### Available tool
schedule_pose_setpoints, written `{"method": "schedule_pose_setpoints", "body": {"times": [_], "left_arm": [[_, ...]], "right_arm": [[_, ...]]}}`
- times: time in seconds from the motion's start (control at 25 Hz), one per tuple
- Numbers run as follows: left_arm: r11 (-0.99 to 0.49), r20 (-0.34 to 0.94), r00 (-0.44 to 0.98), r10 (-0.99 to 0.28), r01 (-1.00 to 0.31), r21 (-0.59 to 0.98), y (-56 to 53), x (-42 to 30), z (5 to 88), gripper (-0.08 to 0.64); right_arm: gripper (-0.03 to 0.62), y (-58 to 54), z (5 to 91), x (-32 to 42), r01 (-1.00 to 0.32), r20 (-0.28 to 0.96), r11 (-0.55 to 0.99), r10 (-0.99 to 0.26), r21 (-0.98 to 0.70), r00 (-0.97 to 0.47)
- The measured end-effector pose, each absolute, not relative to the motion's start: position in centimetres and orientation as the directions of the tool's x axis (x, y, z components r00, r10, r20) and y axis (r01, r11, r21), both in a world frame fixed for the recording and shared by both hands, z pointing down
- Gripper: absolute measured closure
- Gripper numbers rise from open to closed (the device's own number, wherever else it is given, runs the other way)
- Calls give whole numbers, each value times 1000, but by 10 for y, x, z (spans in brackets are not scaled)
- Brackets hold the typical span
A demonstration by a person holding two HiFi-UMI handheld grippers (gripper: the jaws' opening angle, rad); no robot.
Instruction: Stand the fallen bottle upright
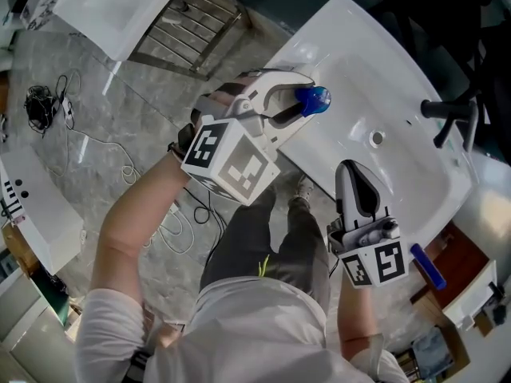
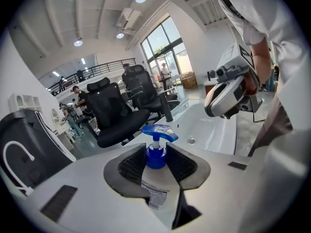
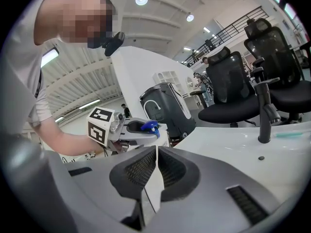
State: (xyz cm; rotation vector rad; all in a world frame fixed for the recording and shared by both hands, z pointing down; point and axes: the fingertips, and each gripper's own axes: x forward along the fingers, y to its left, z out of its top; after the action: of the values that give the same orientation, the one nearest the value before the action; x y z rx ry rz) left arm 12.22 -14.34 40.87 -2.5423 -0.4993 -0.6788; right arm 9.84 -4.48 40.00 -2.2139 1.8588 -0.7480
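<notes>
A pale bottle with a blue pump top (image 1: 314, 100) is held over the near rim of the white sink (image 1: 351, 46). My left gripper (image 1: 299, 106) is shut on its neck, and the pump sticks out past the fingertips. In the left gripper view the blue collar and pump (image 2: 156, 149) rise between the dark pads (image 2: 131, 168), with the labelled body below them. My right gripper (image 1: 356, 175) hovers near the sink's front edge, shut, with nothing between its pads (image 3: 141, 171). In the right gripper view the left gripper (image 3: 140, 130) and the blue pump (image 3: 148, 125) show to the left.
A black faucet (image 1: 453, 118) stands at the sink's far right, with the drain (image 1: 377, 138) in the basin. A blue object (image 1: 428, 266) lies to the right. A metal rack (image 1: 188, 22) and cables (image 1: 48, 102) are on the floor. Black office chairs (image 2: 116, 115) stand beyond the sink.
</notes>
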Motion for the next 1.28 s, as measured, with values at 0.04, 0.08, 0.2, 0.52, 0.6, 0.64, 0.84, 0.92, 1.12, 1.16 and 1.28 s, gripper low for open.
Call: {"method": "schedule_pose_setpoints", "body": {"times": [0.04, 0.08, 0.2, 0.52, 0.6, 0.64, 0.84, 0.92, 1.12, 1.16, 1.28], "left_arm": [[-838, 528, 818, 228, 441, -322, -146, 122, 408, 419], [-846, 517, 823, 234, 434, -309, -149, 121, 407, 419], [-872, 482, 837, 257, 416, -257, -159, 115, 404, 419], [-929, 365, 873, 323, 366, -52, -192, 107, 397, 419], [-933, 334, 881, 337, 359, -5, -198, 106, 397, 419], [-934, 318, 884, 343, 357, 16, -200, 105, 397, 419], [-925, 266, 886, 380, 368, 96, -203, 104, 401, 416], [-921, 263, 883, 389, 382, 79, -203, 103, 402, 416], [-917, 281, 880, 382, 400, -6, -202, 103, 406, 416], [-914, 281, 879, 385, 406, -18, -201, 102, 407, 416], [-903, 269, 876, 401, 428, -48, -195, 101, 405, 399]], "right_arm": [[552, -46, 402, 98, -877, 273, -219, -956, -427, 106], [552, -48, 404, 97, -876, 273, -219, -956, -429, 105], [552, -58, 407, 92, -877, 276, -215, -956, -430, 99], [552, -74, 415, 85, -877, 300, -211, -950, -431, 82], [552, -76, 416, 82, -877, 302, -209, -950, -433, 78], [552, -77, 416, 82, -877, 302, -208, -950, -434, 76], [552, -79, 422, 79, -881, 312, -208, -947, -426, 72], [552, -80, 424, 78, -882, 312, -211, -947, -422, 77], [552, -83, 424, 73, -879, 316, -221, -945, -423, 85], [552, -84, 423, 72, -879, 315, -222, -945, -422, 87], [552, -85, 421, 69, -880, 311, -226, -946, -419, 94]]}}
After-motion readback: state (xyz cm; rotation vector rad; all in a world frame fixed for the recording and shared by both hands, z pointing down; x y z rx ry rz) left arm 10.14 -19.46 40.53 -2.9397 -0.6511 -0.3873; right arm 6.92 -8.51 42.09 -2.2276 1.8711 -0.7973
